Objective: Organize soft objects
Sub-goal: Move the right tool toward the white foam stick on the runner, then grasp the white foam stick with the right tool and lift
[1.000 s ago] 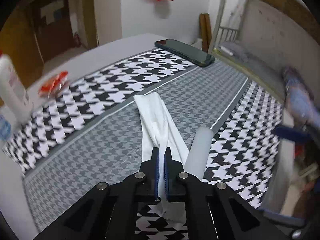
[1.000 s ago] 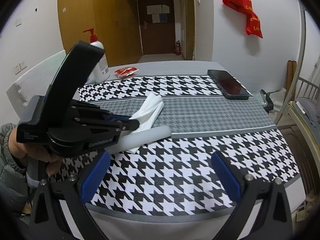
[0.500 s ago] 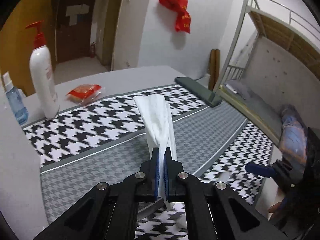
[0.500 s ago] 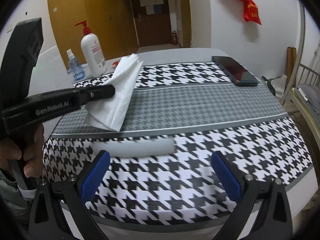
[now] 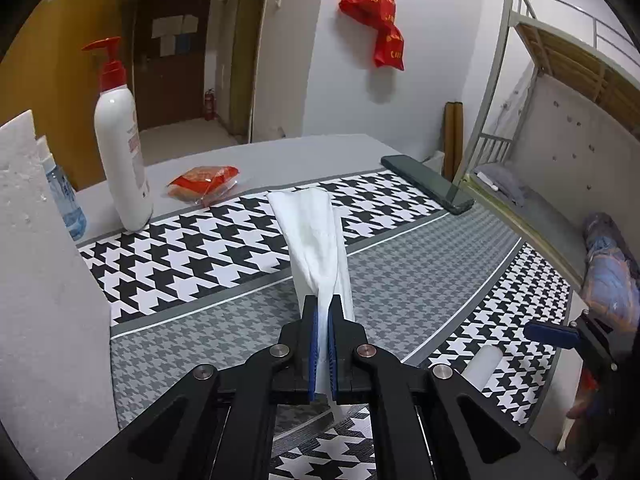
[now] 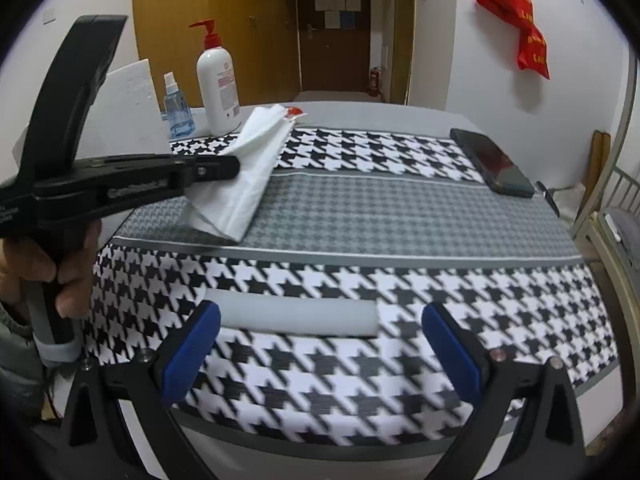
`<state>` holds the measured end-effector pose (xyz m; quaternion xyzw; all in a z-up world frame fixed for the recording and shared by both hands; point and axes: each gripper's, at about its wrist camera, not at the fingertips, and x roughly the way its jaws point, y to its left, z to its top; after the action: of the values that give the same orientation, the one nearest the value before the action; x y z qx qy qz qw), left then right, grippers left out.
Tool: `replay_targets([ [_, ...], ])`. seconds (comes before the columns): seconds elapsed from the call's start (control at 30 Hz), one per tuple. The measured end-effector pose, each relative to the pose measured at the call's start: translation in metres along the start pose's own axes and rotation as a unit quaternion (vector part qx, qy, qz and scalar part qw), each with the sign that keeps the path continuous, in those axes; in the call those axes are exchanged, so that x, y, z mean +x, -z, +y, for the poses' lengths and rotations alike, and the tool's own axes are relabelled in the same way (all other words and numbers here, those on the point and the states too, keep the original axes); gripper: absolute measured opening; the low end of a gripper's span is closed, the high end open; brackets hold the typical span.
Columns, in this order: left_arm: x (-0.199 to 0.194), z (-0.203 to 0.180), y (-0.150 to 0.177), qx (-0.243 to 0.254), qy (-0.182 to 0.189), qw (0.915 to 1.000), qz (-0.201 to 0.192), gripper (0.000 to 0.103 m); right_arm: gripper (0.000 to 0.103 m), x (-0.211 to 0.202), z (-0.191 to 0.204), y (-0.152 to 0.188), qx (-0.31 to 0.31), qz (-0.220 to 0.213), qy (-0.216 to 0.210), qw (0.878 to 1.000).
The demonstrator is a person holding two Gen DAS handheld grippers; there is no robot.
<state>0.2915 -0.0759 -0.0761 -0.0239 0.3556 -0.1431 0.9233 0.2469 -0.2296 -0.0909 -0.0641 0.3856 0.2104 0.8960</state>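
Note:
A folded white cloth (image 5: 316, 236) hangs in the air above the grey band of the table, pinched near one end by my left gripper (image 5: 323, 312), which is shut on it. From the right wrist view the same cloth (image 6: 248, 176) slopes down from the left gripper (image 6: 234, 168) over the table's left side. A pale foam roll (image 6: 298, 316) lies crosswise on the houndstooth cloth (image 6: 360, 376) near the front edge. My right gripper (image 6: 320, 328) stands wide open just before the roll, nothing between its blue pads. The roll's end (image 5: 484, 364) shows at lower right.
At the back left stand a white pump bottle (image 6: 218, 84), a small blue spray bottle (image 6: 178, 108) and a white foam block (image 5: 44, 280). A red snack packet (image 5: 202, 178) lies behind the cloth. A dark phone (image 6: 492, 164) lies back right. A bunk bed frame (image 5: 532, 92) stands right.
My left gripper has lifted the white cloth off the table and swung it left and up; the foam roll stays on the table. The right gripper has barely moved.

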Motion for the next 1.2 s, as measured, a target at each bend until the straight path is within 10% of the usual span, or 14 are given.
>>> replay_targets([
  [0.47,0.002,0.002,0.001,-0.005,0.012,0.9998,0.013,0.004,0.097,0.031,-0.019,-0.01,-0.017,0.031,-0.078,0.996],
  [0.9,0.005,0.004,0.002,-0.01,0.008,0.9997,0.019,0.004,0.028,0.009,0.007,0.007,-0.1,0.044,-0.096,0.989],
  [1.2,0.0,0.004,0.001,-0.011,0.01,0.9998,0.011,0.004,0.021,-0.007,-0.016,0.003,-0.02,0.011,-0.048,0.999],
])
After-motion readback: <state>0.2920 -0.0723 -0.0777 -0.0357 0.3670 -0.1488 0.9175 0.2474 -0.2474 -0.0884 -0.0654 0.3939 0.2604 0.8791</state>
